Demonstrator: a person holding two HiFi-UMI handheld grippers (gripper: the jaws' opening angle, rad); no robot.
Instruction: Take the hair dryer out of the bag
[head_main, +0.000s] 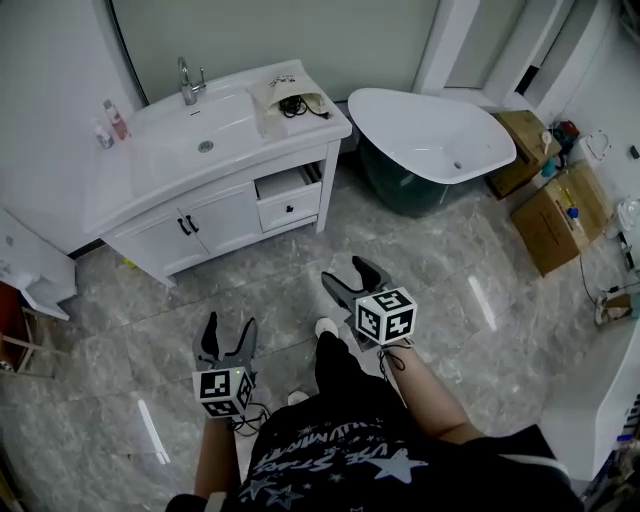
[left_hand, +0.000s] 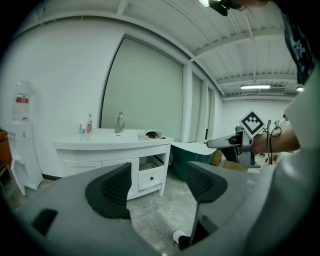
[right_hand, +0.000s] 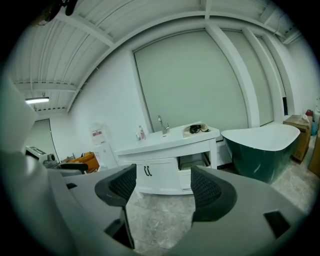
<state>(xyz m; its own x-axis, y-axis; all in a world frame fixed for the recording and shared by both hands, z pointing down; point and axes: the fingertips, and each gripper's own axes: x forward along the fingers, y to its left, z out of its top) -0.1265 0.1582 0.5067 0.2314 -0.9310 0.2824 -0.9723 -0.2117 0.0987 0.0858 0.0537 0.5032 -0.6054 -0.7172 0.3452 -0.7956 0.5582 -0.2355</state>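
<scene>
A cream bag lies on the right end of the white vanity counter, with a black hair dryer and its cord showing at its mouth. From the left gripper view the bag is small and far off; the right gripper view also has the bag on the counter. Both grippers hang over the floor, well short of the vanity. My left gripper stands open with nothing between its jaws. My right gripper is open and empty too.
A drawer under the bag stands pulled out. A white and green bathtub sits right of the vanity, cardboard boxes beyond it. A faucet and bottles stand by the sink. A white dispenser is at the left.
</scene>
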